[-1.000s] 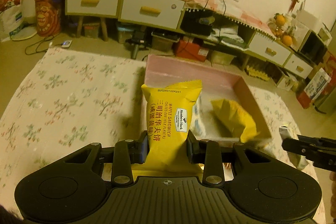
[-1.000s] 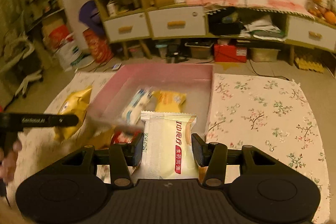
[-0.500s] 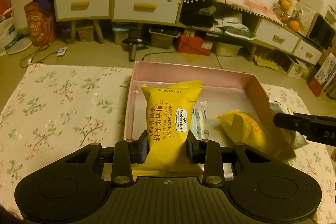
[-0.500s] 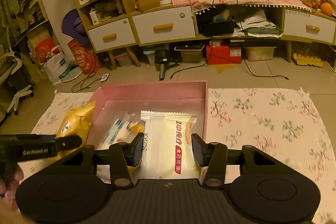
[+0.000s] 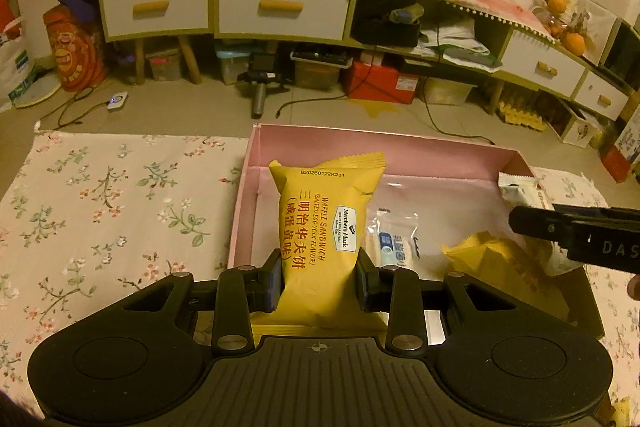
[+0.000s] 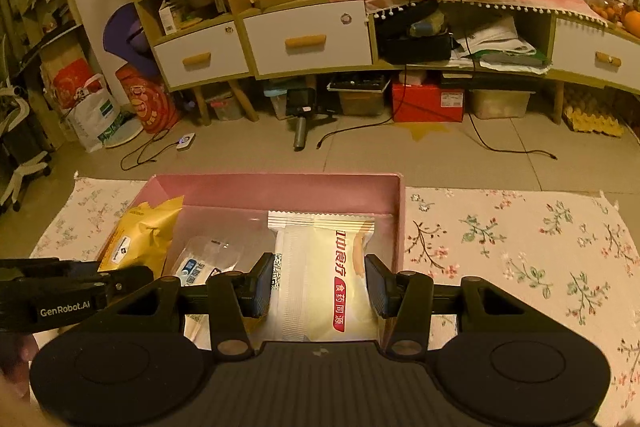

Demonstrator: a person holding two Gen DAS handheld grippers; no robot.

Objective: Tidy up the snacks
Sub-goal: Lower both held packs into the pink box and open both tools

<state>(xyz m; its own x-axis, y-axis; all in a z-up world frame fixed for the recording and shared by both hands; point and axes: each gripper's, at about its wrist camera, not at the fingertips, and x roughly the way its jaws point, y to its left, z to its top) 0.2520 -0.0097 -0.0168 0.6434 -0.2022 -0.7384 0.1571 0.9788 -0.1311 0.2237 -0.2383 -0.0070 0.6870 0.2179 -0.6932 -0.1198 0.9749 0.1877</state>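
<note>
Pink box (image 5: 400, 151): on floral cloth (image 5: 100, 207), holding a clear packet (image 5: 394, 241) and a yellow one.
Left gripper (image 5: 319, 277): jaws clamped on yellow waffle pack (image 5: 326, 227), over box.
Right gripper (image 6: 318, 283): jaws clamped on white pack (image 6: 320, 267), over box.

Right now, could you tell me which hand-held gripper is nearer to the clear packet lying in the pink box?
Left. The left hand-held gripper is right beside the clear packet; the right hand-held gripper is farther right.

Hidden and cut-off parts

Lower end of yellow waffle packet (image 5: 324, 227) masked by gripper body; right gripper (image 5: 576, 235) cropped at right edge.
</note>
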